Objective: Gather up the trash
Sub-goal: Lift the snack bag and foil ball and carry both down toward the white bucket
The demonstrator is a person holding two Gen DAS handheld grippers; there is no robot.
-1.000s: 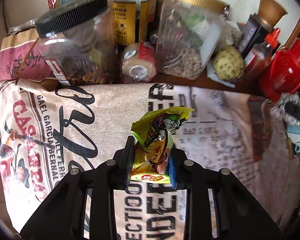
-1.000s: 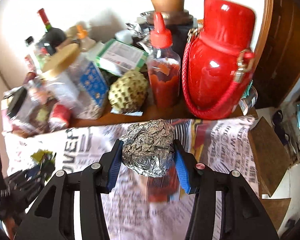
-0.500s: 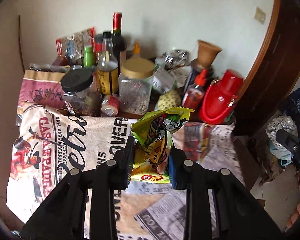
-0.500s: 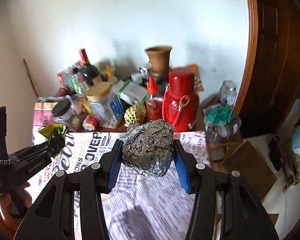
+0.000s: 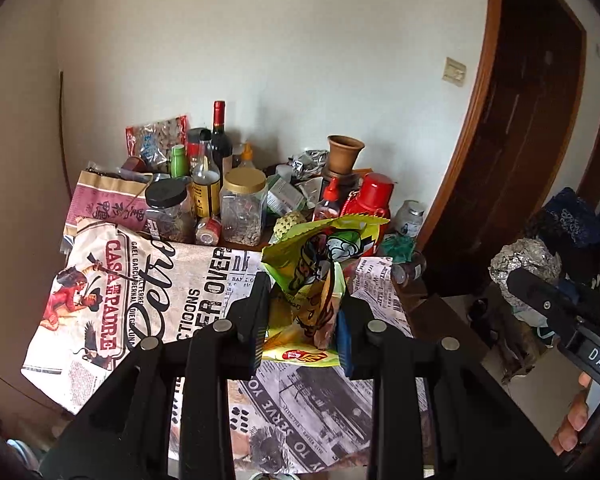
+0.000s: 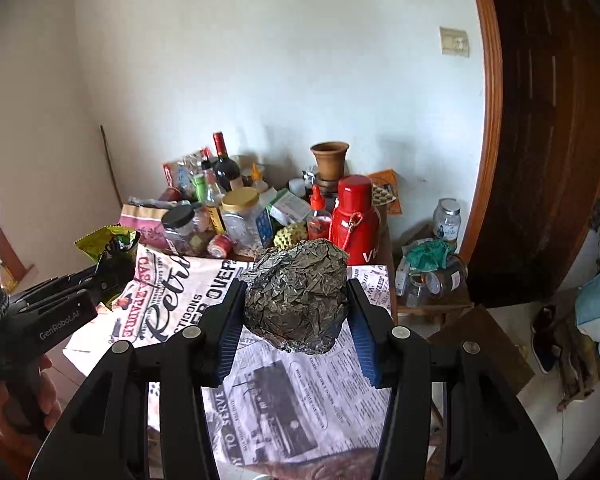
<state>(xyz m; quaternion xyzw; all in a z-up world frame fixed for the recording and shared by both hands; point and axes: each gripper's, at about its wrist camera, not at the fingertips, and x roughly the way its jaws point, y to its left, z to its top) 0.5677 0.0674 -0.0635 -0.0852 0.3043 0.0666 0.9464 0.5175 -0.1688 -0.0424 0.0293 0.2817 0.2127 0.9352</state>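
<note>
My left gripper (image 5: 303, 316) is shut on a crumpled yellow-green snack wrapper (image 5: 320, 272) and holds it well above the newspaper-covered table (image 5: 148, 300). My right gripper (image 6: 296, 312) is shut on a ball of crumpled aluminium foil (image 6: 298, 296), also held high above the table. The right gripper with the foil ball (image 5: 526, 262) shows at the right of the left wrist view. The left gripper with the wrapper (image 6: 108, 244) shows at the left of the right wrist view.
Bottles, jars (image 5: 244, 208), a red flask (image 6: 354, 220), a clay pot (image 6: 329, 160) and food packets crowd the table's back against the wall. A dark wooden door (image 6: 548, 140) stands at the right. A low stand with jars (image 6: 432, 276) and floor clutter lie right of the table.
Both grippers have pulled back and up from the table, each keeping its load. The view has widened to take in the wall, door and floor.
</note>
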